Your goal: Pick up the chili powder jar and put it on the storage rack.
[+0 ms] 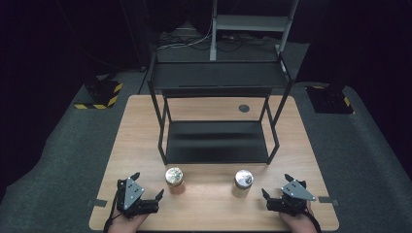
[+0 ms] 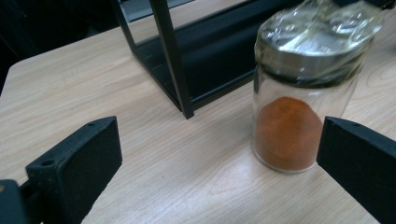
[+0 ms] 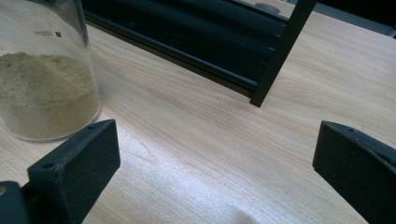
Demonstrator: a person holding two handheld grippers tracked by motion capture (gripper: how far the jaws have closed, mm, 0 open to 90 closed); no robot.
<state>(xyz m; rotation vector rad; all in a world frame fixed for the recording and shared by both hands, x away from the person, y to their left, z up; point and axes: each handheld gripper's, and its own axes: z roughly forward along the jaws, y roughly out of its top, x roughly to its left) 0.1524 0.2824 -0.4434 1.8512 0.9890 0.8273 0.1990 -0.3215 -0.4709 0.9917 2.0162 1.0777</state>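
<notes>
Two glass jars with metal lids stand near the table's front edge. The jar of orange powder (image 1: 175, 180) (image 2: 299, 93) is just right of my left gripper (image 1: 145, 186) (image 2: 219, 163), which is open and apart from it. The jar of beige powder (image 1: 243, 182) (image 3: 44, 79) stands left of my right gripper (image 1: 277, 186) (image 3: 217, 168), also open with nothing between its jaws. A black two-tier metal shelf (image 1: 218, 116) stands behind both jars; its lower tier and a leg appear in the left gripper view (image 2: 175, 56) and the right gripper view (image 3: 280, 51).
The wooden table (image 1: 141, 145) has bare surface left and right of the shelf. A dark round mark (image 1: 244, 108) lies behind the shelf. Grey carpet, stand bases with hazard tape (image 1: 99, 94) and a metal frame (image 1: 252, 24) lie beyond the table.
</notes>
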